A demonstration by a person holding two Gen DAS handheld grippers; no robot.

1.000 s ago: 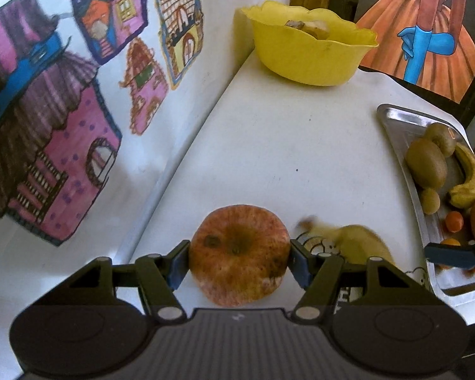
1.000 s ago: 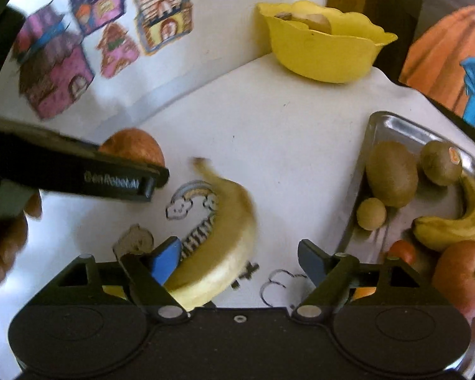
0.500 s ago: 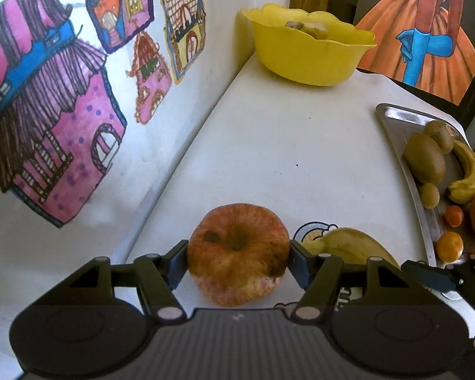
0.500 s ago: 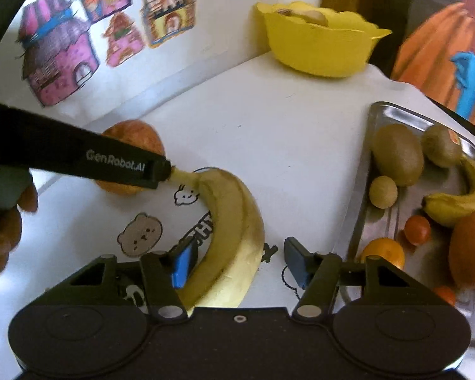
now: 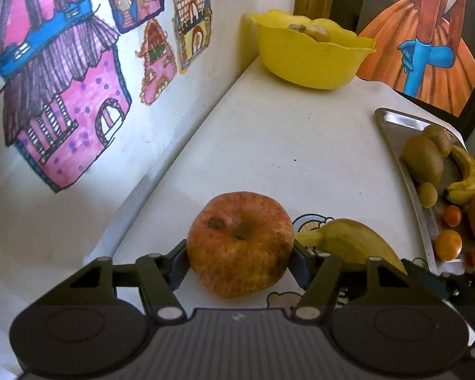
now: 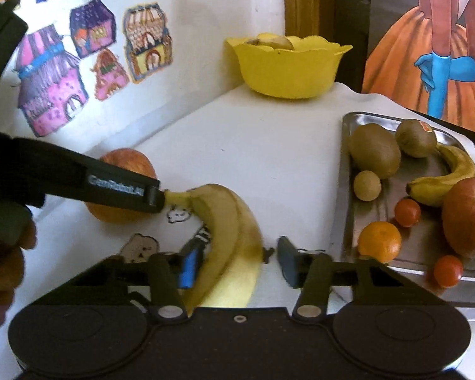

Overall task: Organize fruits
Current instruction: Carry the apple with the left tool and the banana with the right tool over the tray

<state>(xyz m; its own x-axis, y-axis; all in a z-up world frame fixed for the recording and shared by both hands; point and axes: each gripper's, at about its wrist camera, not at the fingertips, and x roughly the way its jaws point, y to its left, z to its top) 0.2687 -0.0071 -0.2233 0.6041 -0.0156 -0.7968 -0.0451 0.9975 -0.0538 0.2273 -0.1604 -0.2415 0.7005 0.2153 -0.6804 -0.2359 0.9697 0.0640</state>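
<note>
you have the apple clenched between the left gripper pads, just left of the banana on the white table. the right gripper has just been closing around the banana — its left pad touches, the right pad stands just apart. finish squeezing at mid-body before lifting. the banana's long axis runs away from you, stem far-left toward the apple — the steel tray lies to its right.
</note>
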